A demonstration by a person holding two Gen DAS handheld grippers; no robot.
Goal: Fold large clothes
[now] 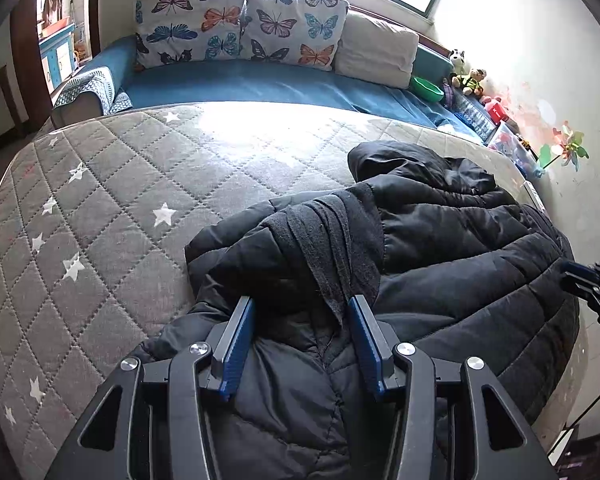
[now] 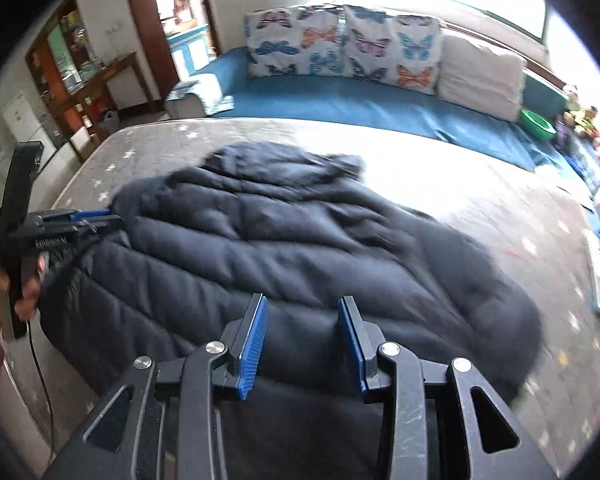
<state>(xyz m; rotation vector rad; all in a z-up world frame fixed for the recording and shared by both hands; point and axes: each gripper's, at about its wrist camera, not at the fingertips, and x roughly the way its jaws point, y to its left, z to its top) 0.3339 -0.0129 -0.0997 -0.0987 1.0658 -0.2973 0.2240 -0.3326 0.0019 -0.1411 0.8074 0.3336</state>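
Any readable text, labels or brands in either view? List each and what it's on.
None readable.
Red toy by the wall: a white mark, too small to read.
Left gripper handle: pale marking at the frame edge, blurred.
Black jacket, butterfly pillows, star-print mattress: no text visible.

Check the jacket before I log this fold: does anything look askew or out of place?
Yes. On the black puffer jacket, one sleeve with its knit cuff lies bunched across the body instead of flat. The jacket also sits crooked on the quilted mattress.
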